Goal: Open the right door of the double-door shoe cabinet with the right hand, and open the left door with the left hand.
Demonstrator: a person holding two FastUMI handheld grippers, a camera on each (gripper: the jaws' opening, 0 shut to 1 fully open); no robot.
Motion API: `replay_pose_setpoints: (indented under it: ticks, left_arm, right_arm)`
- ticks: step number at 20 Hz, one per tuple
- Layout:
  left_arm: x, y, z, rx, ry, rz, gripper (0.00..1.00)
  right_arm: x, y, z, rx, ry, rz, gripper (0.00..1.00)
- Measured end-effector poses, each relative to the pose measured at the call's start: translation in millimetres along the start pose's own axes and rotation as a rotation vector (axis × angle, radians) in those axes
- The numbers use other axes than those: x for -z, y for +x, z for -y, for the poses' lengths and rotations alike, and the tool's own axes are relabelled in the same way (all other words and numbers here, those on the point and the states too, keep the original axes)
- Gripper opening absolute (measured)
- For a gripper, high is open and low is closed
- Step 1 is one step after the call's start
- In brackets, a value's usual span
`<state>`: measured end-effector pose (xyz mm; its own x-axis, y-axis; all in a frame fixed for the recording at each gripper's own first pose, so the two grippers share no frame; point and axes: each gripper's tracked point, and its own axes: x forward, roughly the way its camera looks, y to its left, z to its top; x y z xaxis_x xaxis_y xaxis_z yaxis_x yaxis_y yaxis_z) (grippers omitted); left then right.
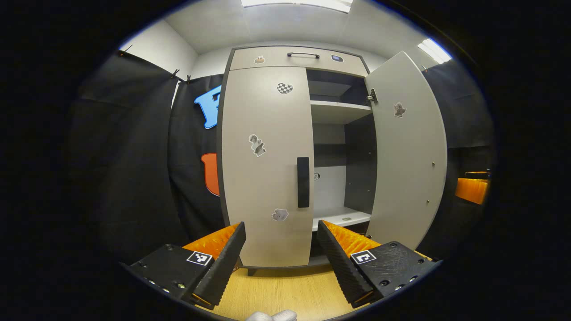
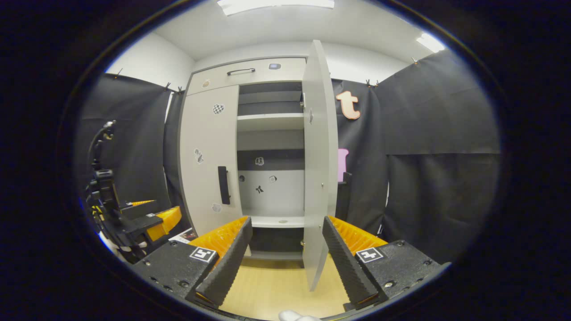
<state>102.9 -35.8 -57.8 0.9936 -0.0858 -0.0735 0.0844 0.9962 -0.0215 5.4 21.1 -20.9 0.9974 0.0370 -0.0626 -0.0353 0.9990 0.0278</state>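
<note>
Right door [image 2: 317,156] open. Left door [image 1: 265,165] shut, stiff panel, likely swings light; take vertical handle [image 1: 303,182], ahead of left gripper [image 1: 281,249], fingers apart.

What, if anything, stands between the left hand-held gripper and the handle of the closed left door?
Nothing visible. The left hand-held gripper is open and faces the left door; its handle is unobstructed, with bare floor between.

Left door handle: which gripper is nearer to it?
Left. The left gripper faces the left door handle head-on, open, short of it. The right gripper is off to the side, at the open right door.
</note>
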Motion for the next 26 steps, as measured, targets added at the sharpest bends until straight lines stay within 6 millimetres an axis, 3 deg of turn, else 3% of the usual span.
replay_pose_setpoints:
  ticks: [8,13,15,21,22,23,24,25,26]
  left_arm:
    - [1.1,125.1,34.1,0.035,0.024,0.007,0.97]
    - [-1.1,176.9,45.3,0.031,0.035,0.016,0.96]
    - [-3.3,190.2,48.1,0.028,0.019,0.02,1.0]
    - [1.5,212.0,44.2,-0.011,-0.003,0.004,0.95]
    - [3.5,213.8,41.0,-0.023,-0.003,-0.003,0.76]
    - [4.4,214.9,39.6,-0.027,-0.007,-0.002,0.67]
    - [2.0,213.8,39.7,-0.025,-0.007,0.009,0.64]
    - [3.8,213.1,40.3,-0.019,-0.002,-0.002,0.7]
    - [2.5,214.0,41.9,-0.011,-0.006,0.003,0.59]
  right_arm:
    - [-1.1,11.9,12.8,0.045,-0.019,-0.017,0.99]
    - [1.4,17.0,20.2,0.073,-0.028,-0.035,0.99]
    - [2.6,17.2,21.2,0.08,-0.028,-0.039,0.99]
    - [5.5,17.2,26.6,0.086,-0.031,-0.047,0.99]
    - [5.6,17.0,27.5,0.086,-0.029,-0.047,0.99]
    - [6.4,18.1,28.3,0.086,-0.026,-0.048,0.99]
    - [7.3,17.8,28.6,0.084,-0.022,-0.048,0.99]
    - [7.8,17.3,28.5,0.081,-0.018,-0.05,0.99]
    - [8.3,16.7,28.3,0.078,-0.016,-0.052,0.99]
